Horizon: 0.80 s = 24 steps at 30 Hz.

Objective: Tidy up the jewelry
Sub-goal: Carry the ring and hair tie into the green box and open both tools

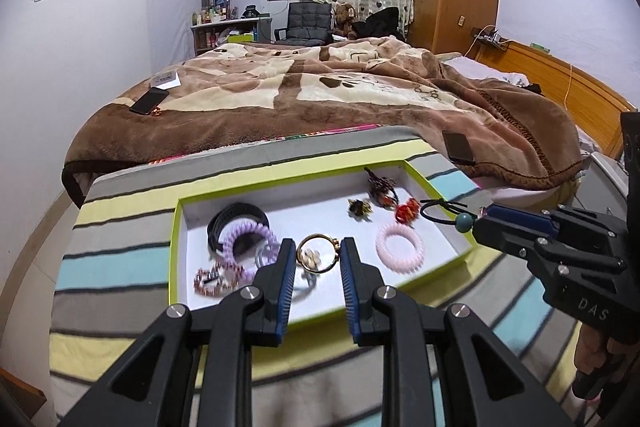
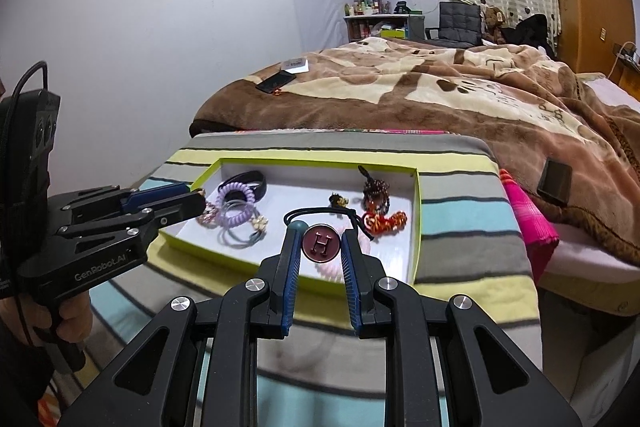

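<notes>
Left view: gold ring (image 1: 319,253) clamped in left tongs (image 1: 317,254) | right view only: H-button hair tie (image 2: 321,243) pinched by right tongs (image 2: 321,245), centre frame, over tray (image 2: 416,227)

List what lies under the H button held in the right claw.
Below the H button in the right claw lies a pink coil hair tie, partly hidden by the claw, on the tray floor.

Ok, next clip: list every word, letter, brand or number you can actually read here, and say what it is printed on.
"DAS": side of the right gripper, seen from the left wrist.
"GenRobot.AI": side of the left gripper, seen from the right wrist.
"H": round dark red disc between the right gripper's jaws.
Script on the brown blanket: too distorted to read.
Labels on the shelf bottles and the white box on the bed: too small.
</notes>
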{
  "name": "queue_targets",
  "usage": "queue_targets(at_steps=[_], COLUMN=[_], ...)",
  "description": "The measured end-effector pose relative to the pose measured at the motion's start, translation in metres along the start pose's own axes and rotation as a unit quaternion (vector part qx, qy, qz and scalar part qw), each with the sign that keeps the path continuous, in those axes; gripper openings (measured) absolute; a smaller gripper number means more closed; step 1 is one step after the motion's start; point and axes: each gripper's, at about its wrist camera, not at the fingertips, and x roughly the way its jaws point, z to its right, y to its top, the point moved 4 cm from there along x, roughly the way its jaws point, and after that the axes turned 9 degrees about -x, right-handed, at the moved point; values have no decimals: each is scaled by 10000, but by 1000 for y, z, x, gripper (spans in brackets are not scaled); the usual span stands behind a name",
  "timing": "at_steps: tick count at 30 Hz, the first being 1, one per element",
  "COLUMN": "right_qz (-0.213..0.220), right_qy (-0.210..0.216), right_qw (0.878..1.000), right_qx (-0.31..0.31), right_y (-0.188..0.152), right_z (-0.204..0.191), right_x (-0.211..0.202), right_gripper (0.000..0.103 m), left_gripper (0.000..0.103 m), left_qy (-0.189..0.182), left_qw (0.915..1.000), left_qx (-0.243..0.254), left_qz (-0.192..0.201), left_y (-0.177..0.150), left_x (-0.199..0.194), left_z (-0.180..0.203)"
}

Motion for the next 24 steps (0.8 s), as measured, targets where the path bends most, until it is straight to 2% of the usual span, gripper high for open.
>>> queue_targets(at_steps=[15,24], right_qz=[-348,-700], right_qy=[-45,-2], right_qw=[9993,9974], right_qx=[-147,-145], right_y=[11,0], right_z=[10,12], right_x=[60,87], right_gripper=[21,21], left_gripper=[23,23], left_qy=[50,104], left_qw=[9995,9983], left_qx=[46,84], left_qz=[-306,-561], left_y=[20,19], left_x=[66,97], left_z=[-9,-8])
